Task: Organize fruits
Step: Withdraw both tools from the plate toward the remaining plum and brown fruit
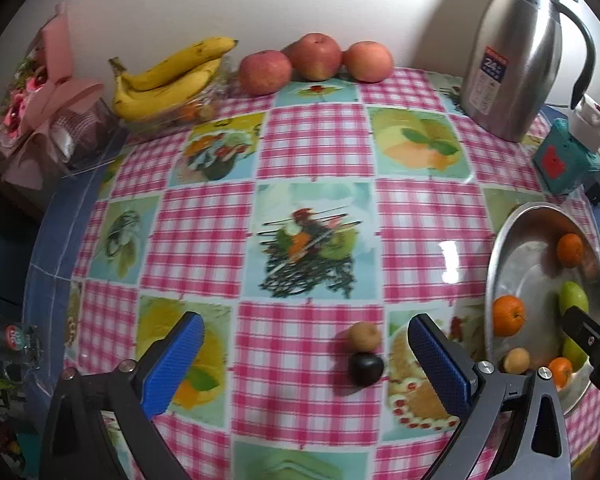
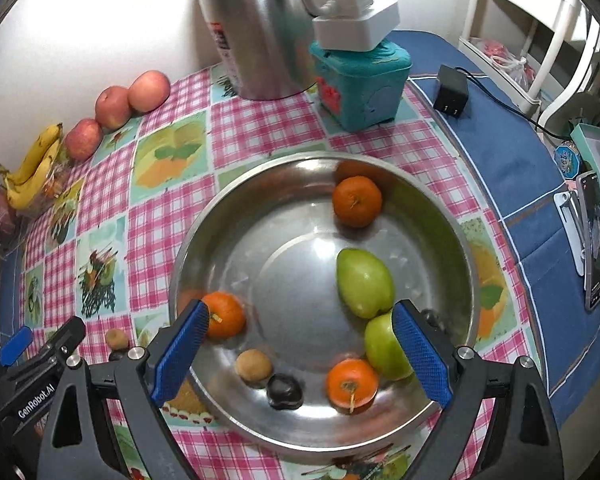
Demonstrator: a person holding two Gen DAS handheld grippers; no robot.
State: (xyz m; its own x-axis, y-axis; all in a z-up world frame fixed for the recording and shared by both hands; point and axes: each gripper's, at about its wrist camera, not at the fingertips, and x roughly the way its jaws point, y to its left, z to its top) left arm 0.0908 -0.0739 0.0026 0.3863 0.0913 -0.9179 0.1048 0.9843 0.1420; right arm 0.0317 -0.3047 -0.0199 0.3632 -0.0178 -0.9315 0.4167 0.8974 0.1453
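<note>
Steel bowl [image 2: 439, 216] already holding most fruit, so left gripper [image 1: 305, 364] spread wide near the tan fruit [image 1: 364, 336] and dark fruit [image 1: 365, 369] still on the tablecloth [image 1: 311, 144], right gripper [image 2: 300, 356] gaping empty over the bowl.

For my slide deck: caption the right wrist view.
Open right gripper poised over steel bowl holding three oranges, two green fruits and two small fruits.

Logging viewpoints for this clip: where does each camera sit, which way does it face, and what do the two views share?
Left wrist: on the left gripper, open above the tablecloth, facing two small loose fruits and the far wall; right gripper's tip at the right edge.
Right wrist: on the right gripper, open, looking down into the steel bowl; left gripper at lower left.
Shared: bowl, apples, bananas, kettle.
</note>
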